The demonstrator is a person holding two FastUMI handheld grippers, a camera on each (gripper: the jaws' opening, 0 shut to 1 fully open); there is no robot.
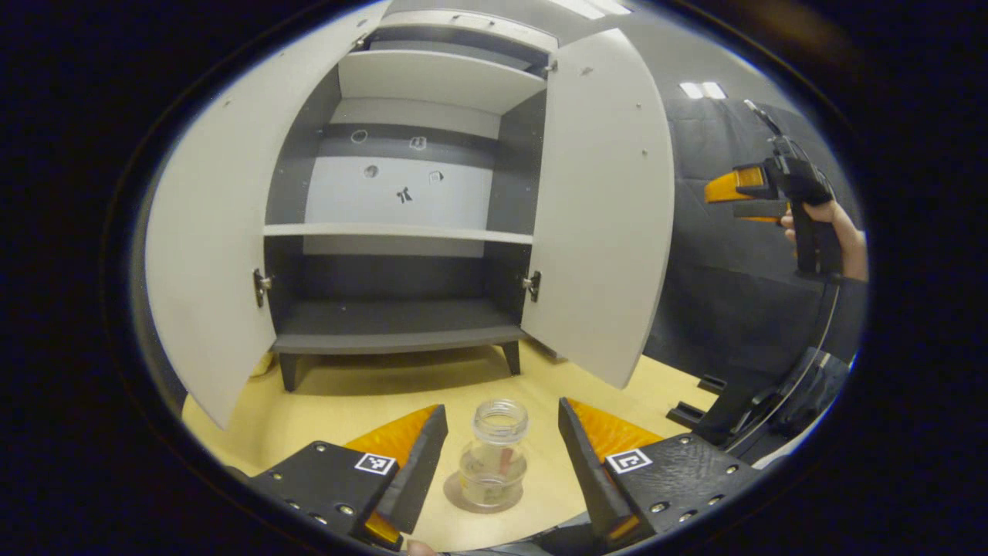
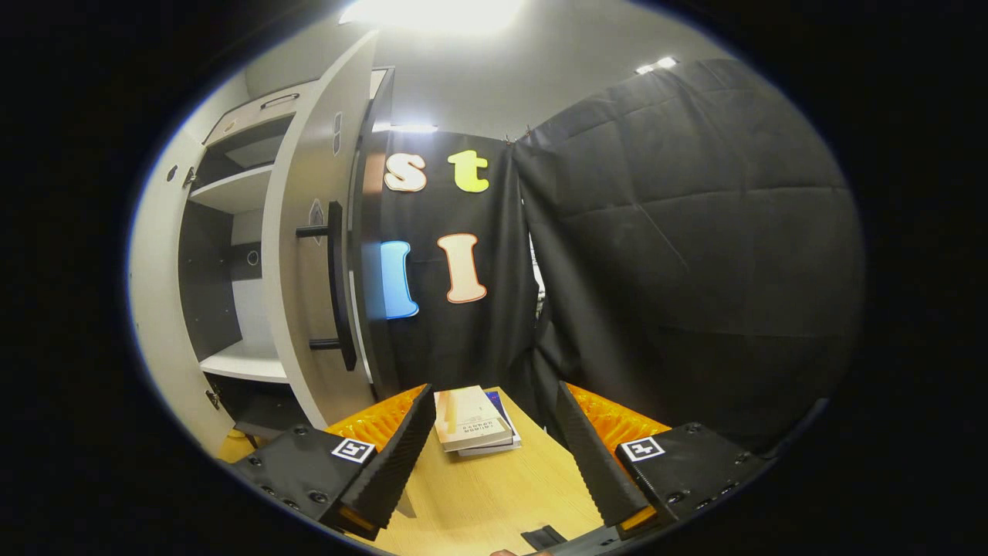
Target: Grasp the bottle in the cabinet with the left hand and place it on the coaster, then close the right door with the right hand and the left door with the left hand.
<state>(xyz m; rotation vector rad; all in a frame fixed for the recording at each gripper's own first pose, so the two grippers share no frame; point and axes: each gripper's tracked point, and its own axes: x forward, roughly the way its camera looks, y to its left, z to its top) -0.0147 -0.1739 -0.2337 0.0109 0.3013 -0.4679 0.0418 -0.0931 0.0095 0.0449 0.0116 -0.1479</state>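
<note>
A clear glass bottle [image 1: 495, 454] stands upright on a round coaster [image 1: 483, 500] on the wooden table. My left gripper [image 1: 502, 452] is open, one finger on each side of the bottle and apart from it. Behind the bottle the cabinet [image 1: 401, 232] stands with both doors swung wide: the left door [image 1: 212, 255] and the right door [image 1: 606, 208]. My right gripper [image 1: 733, 189], held by a hand, hovers right of the right door. In the right gripper view, my right gripper [image 2: 494, 448] is open and holds nothing, with the right door [image 2: 309, 270] and its dark bar handle [image 2: 337, 286] ahead on the left.
Two stacked books [image 2: 472, 421] lie on the table [image 2: 494, 494] beyond the right gripper's fingers, near the black cloth wall. The cabinet's shelves [image 1: 397, 230] hold nothing. Dark stands and a cable [image 1: 779, 394] sit past the table's right edge.
</note>
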